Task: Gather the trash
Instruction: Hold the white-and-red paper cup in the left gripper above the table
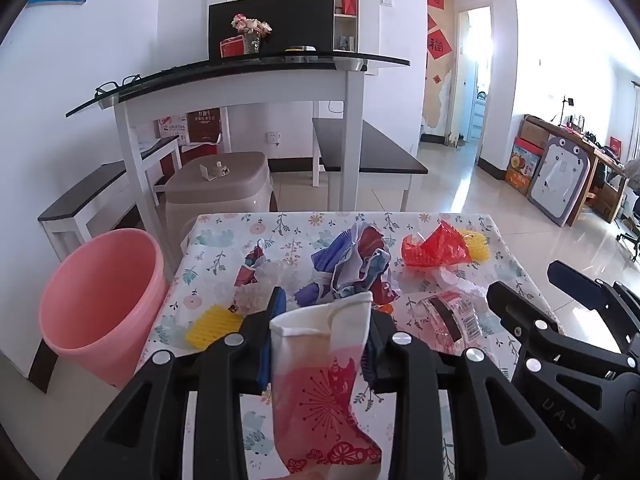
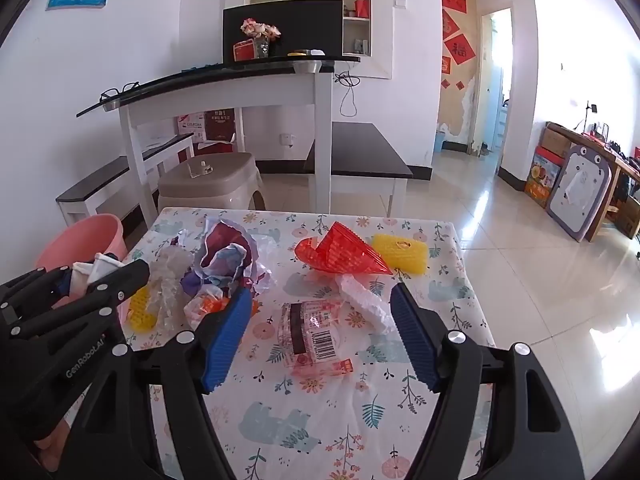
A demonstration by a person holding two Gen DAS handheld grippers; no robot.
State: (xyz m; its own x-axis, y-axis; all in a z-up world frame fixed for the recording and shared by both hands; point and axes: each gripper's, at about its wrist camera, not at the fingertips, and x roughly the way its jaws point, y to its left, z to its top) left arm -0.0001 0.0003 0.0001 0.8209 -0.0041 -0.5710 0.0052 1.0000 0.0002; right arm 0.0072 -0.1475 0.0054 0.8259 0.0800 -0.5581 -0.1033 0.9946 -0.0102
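Trash covers the counter (image 2: 460,320), and one piece of it, a crumpled paper cup (image 1: 320,360) with red print, is pinched upright in the jaws of the left gripper (image 1: 322,320), which are closed tight on its sides. This gripper hangs above the near left part of the counter, with the pink bin (image 1: 100,304) on the floor just beside the counter's left edge, its mouth open. The right gripper (image 2: 320,320) has its jaws wide apart and holds nothing; between them, on the cloth, lies a flattened clear bottle (image 2: 312,336) with a barcode label, not touched by either blue pad. A white foam piece (image 2: 364,300) lies just beside the right pad. Farther off are a red plastic net (image 2: 340,252), a yellow foam net (image 2: 400,254) and a heap of wrappers (image 2: 228,260). Beyond the far edge stand a beige stool (image 2: 208,184) and a white desk (image 2: 224,92); the tiled floor (image 2: 520,260) on the right is open.
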